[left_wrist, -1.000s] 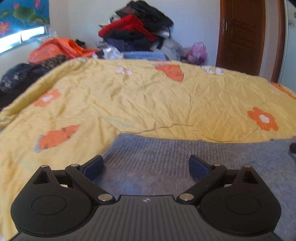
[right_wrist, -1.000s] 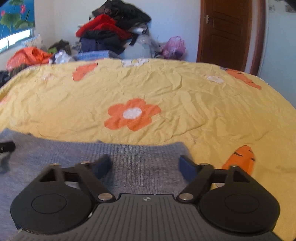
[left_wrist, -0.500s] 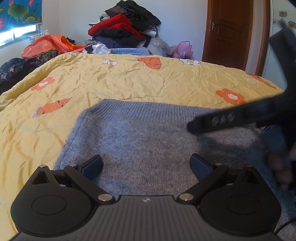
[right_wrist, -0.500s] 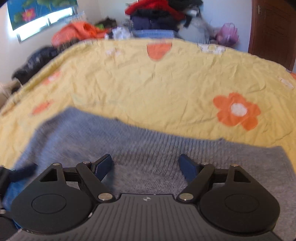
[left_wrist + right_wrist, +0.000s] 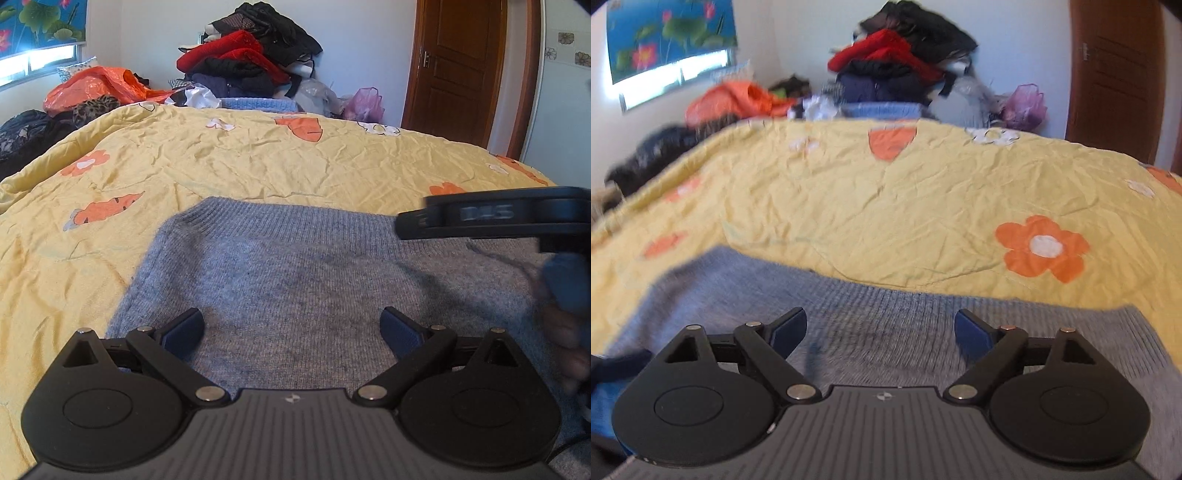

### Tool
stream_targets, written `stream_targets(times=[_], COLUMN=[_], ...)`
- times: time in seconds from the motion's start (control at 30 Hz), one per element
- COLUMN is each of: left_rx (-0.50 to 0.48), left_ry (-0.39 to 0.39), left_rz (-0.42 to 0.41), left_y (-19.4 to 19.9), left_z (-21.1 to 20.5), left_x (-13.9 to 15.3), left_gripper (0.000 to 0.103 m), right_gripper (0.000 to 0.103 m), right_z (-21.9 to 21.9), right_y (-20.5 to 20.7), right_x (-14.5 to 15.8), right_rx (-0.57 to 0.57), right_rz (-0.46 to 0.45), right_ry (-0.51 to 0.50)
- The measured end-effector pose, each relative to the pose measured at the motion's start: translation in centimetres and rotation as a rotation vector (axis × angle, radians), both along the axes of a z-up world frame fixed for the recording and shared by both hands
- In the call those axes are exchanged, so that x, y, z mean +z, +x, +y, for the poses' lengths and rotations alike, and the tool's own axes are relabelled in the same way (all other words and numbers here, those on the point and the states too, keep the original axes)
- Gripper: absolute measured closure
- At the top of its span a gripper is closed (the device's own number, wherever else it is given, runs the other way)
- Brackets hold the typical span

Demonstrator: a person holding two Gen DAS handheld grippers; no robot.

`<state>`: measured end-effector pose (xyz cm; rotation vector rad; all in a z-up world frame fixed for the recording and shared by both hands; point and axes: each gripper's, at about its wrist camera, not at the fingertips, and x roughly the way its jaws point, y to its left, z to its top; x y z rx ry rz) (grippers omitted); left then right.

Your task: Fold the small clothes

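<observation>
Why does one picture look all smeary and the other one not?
Right wrist view: motion blur smears the grey sweater and clothes pile. Left wrist view: sweater sharp, only the right tongs at the edge are blurred.

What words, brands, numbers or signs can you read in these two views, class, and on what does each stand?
Raised characters on the side of the right gripper, seen from the left wrist: too blurred to read.
Small pale emblem on the left gripper body: a symbol, no letters.
The same emblem on the right gripper's body in its own view: no letters.
Grey sweater, yellow bedspread, lotus blind: no text.
</observation>
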<state>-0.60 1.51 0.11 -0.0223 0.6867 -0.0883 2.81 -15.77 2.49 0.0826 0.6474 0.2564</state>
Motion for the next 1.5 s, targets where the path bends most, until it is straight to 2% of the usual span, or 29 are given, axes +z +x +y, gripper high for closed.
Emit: stream_targets(times=[0.07, 0.17, 0.2, 0.27, 0.37, 0.5, 0.6, 0.67, 0.8, 0.97, 1.1, 1.17, 1.23, 1.3, 1.4, 1.43, 1.5], left_rx=[0.021, 0.098, 0.117, 0.157, 0.233, 0.370, 0.435, 0.466, 0.464, 0.426, 0.433, 0.443, 0.447, 0.424, 0.395, 0.390, 0.396], left_ry=[-0.019, -0.055, -0.082, -0.134, -0.248, -0.440, -0.617, -0.694, -0.860, -1.011, -1.024, -0.985, -0.879, -0.783, -0.746, -0.755, -0.754], left_rz=[-0.022, -0.072, -0.090, -0.120, -0.137, -0.055, 0.019, 0.024, 0.054, 0.105, 0.104, 0.102, 0.093, 0.099, 0.097, 0.103, 0.138], left_y=[-0.6, -3.2, -4.5, -7.1, -11.2, -14.8, -15.8, -15.8, -14.7, -12.9, -11.8, -11.3, -10.7, -10.0, -9.7, -9.6, -9.3], left_z=[0.4, 2.1, 3.0, 4.9, 8.4, 12.2, 13.6, 13.9, 14.4, 14.2, 13.8, 13.4, 12.5, 11.5, 10.6, 10.6, 10.5], left_x=[0.3, 1.2, 1.7, 2.7, 3.6, 3.0, 1.4, 0.9, 0.3, -1.0, -1.1, -0.9, -0.3, 0.0, -0.1, -0.2, -0.8], left_gripper=[0.000, 0.000, 0.000, 0.000, 0.000, 0.000, 0.000, 0.000, 0.001, 0.001, 0.001, 0.002, 0.013, 0.033, 0.042, 0.049, 0.083], right_gripper=[0.009, 0.009, 0.007, 0.000, 0.000, 0.000, 0.000, 0.000, 0.000, 0.000, 0.000, 0.000, 0.000, 0.000, 0.000, 0.000, 0.000], right_z=[-0.3, -0.4, -0.4, -0.2, 0.2, -0.2, -0.4, -0.5, -0.7, -1.0, -1.1, -1.2, -1.2, -1.2, -1.2, -1.2, -1.2], right_y=[-1.3, -1.6, -1.4, -1.4, -1.0, -1.2, -1.3, -1.3, -1.4, -1.6, -1.7, -1.7, -1.7, -1.7, -1.7, -1.7, -1.7], right_x=[0.2, -1.3, -2.2, -3.2, -3.2, -3.1, -3.0, -3.0, -2.9, -2.9, -2.9, -2.9, -2.9, -2.9, -2.9, -2.9, -2.9], right_rx=[-0.004, 0.011, 0.010, 0.017, 0.011, 0.014, 0.016, 0.017, 0.019, 0.020, 0.020, 0.020, 0.020, 0.020, 0.020, 0.020, 0.020], right_rz=[-0.003, 0.034, 0.059, 0.033, 0.033, 0.028, 0.025, 0.024, 0.022, 0.018, 0.018, 0.018, 0.017, 0.017, 0.017, 0.017, 0.017], right_ry=[-0.001, -0.077, -0.104, -0.125, -0.137, -0.114, -0.101, -0.095, -0.079, -0.056, -0.049, -0.048, -0.046, -0.046, -0.046, -0.046, -0.047])
